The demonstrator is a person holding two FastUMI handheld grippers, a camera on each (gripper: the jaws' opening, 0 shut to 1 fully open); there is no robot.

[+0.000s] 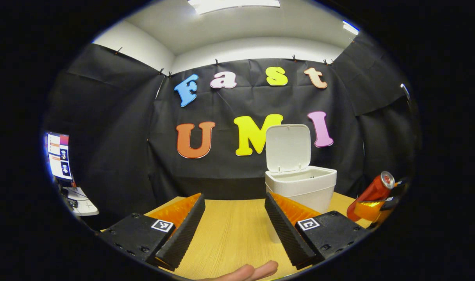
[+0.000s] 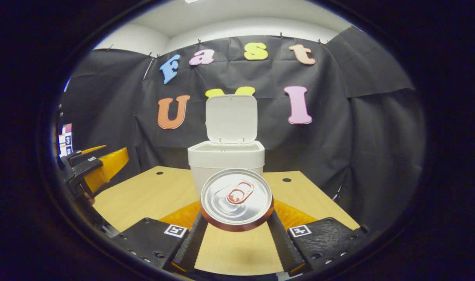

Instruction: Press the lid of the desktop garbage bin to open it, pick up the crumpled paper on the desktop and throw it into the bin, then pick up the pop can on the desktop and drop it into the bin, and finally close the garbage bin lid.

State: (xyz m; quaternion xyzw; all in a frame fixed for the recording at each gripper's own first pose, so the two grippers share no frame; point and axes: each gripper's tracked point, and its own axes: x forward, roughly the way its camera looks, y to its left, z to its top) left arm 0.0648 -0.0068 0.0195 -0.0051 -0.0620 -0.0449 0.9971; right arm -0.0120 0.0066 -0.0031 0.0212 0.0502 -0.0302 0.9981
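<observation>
- In the right gripper view, the right tongs [image 2: 236, 234] pinch the can [image 2: 236, 199] between their two fingers, one pressing on each side of it.
- The can points its silver top and pull tab straight at the camera, and it is held up above the table [image 2: 151, 195], not touching the wood.
- The bin [image 2: 225, 158] stands on the table straight beyond the can, white, with its lid [image 2: 231, 118] swung up and standing upright at the back edge.
- The bin's mouth is open; what lies inside it cannot be made out from here.
- In the left gripper view, the left tongs [image 1: 234, 230] are spread wide, with bare table [image 1: 233, 230] between the fingers and nothing gripped.
- The bin [image 1: 300, 187] shows just beyond the right-hand finger of the left tongs, partly hidden behind it, its lid [image 1: 288, 147] raised.
- At the right edge of the left gripper view, the can [image 1: 374, 191] appears tilted, its silver top up and to the right, held by the right tongs [image 1: 378, 207] in the air beside the bin and apart from it.
- At the left edge of the right gripper view, the left tongs [image 2: 93, 166] show farther off, over the table's left side, well apart from the bin.
- Fingertips of a hand [image 1: 249, 272] show at the bottom of the left gripper view, below the spread tongs.
- A lit screen [image 1: 59, 155] stands at the far left in the left gripper view, past the table's edge.
</observation>
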